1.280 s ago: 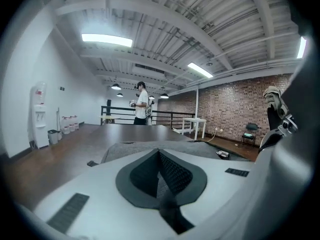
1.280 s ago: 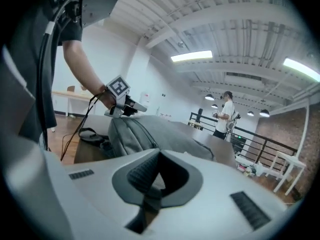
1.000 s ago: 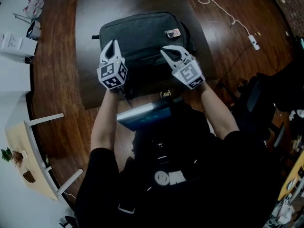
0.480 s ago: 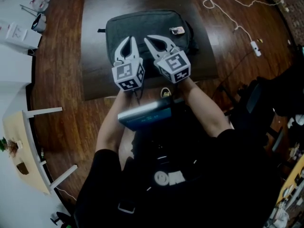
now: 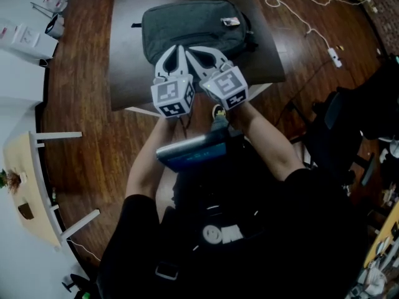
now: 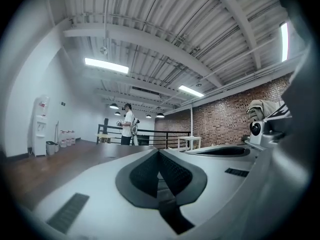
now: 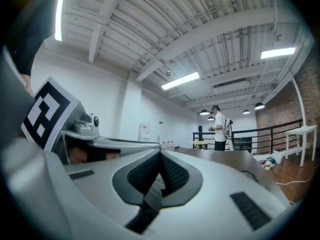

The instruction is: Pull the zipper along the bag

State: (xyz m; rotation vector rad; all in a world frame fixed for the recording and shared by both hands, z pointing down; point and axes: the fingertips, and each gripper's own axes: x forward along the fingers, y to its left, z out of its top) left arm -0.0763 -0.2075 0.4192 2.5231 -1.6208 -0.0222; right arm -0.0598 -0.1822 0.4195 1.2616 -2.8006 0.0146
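Note:
The dark grey bag (image 5: 193,27) lies flat on the dark table (image 5: 124,73), with a small light tag (image 5: 229,22) near its far right corner. I cannot make out its zipper pull. My left gripper (image 5: 178,48) and right gripper (image 5: 189,51) are held up side by side over the table's near edge, tips almost touching, short of the bag. Both are shut and hold nothing. In the left gripper view the left gripper (image 6: 159,151) has its pads pressed together, and in the right gripper view so does the right gripper (image 7: 160,156). Both views look out level across the room.
A white cable with a power strip (image 5: 333,56) runs over the wooden floor at right. White boxes (image 5: 25,36) stand at far left, a light wooden table (image 5: 31,185) at lower left, a dark chair (image 5: 336,136) at right. A person (image 6: 128,124) stands far off.
Both grippers have come off the bag, drawn back toward me and moved together until their tips nearly meet. The bag now lies clear beyond them.

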